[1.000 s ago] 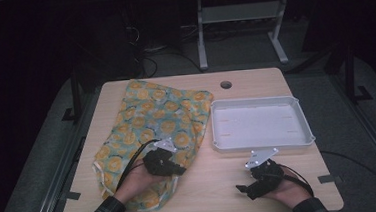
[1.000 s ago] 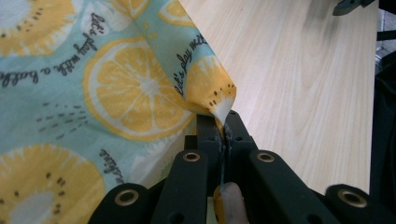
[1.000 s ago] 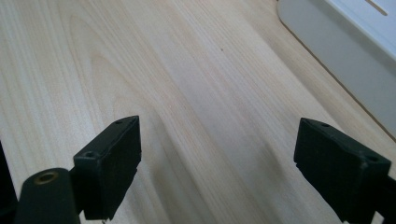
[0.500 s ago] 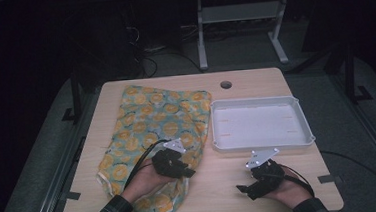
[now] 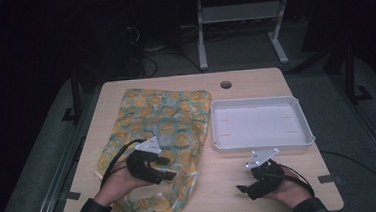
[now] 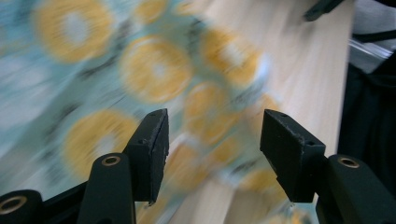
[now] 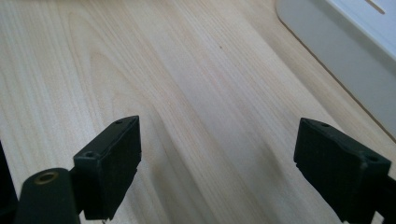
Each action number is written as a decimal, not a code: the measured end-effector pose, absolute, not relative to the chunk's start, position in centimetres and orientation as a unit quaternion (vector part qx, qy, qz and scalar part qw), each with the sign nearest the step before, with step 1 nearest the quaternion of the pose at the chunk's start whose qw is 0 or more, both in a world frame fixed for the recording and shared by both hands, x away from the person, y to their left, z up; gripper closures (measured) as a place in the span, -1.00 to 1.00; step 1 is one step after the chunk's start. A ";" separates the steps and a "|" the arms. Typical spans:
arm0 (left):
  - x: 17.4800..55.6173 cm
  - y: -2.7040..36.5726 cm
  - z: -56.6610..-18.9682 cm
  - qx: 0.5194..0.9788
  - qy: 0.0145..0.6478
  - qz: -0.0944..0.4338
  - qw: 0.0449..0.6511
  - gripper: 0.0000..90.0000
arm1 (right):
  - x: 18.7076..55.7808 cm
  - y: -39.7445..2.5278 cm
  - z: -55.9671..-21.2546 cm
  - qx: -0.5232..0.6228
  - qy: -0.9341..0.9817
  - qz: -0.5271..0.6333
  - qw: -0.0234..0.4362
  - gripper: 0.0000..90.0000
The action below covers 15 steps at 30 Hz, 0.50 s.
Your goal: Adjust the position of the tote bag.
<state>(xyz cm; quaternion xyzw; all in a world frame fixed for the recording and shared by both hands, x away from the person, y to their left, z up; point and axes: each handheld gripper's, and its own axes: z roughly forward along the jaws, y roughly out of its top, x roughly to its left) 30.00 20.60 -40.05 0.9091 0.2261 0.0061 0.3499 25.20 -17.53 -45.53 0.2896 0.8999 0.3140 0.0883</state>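
Patterned cloth (image 5: 165, 132), long axis from far edge toward person

Pretty dark room overall, with most of the light landing on the pale wood-grain tabletop (image 5: 260, 171), which has rounded corners and a round cable hole (image 5: 226, 85) near its far edge. Grey carpet floor (image 5: 44, 161) runs around it, and dark metal frame rails (image 5: 60, 167) sit along the left and right sides. Behind the tabletop there's a grey metal stand (image 5: 240, 19) with a low shelf and two splayed legs, plus a tangle of black cables (image 5: 147, 53) on the floor, and everything past that fades into black.
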 end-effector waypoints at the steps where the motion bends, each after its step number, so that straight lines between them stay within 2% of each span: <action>1: 30.1 21.2 -40.0 0.909 0.231 0.013 0.346 -0.08 | 25.2 -17.5 -45.5 0.290 0.900 0.314 0.088 -0.68; 9: 31.0 28.8 -40.4 0.884 0.320 0.081 0.330 -0.07 | 25.2 -17.5 -45.6 0.289 0.901 0.311 0.086 -0.68; 10: 31.0 28.8 -40.4 0.884 0.320 0.081 0.330 -0.07 | 25.2 -17.5 -45.6 0.288 0.902 0.310 0.087 -0.68; 14: 31.3 33.6 -40.9 0.858 0.380 0.117 0.324 -0.06 | 25.2 -17.4 -45.6 0.288 0.902 0.310 0.085 -0.68; 15: 31.3 33.6 -40.9 0.858 0.380 0.117 0.324 -0.06 | 25.2 -17.4 -45.6 0.288 0.902 0.310 0.085 -0.68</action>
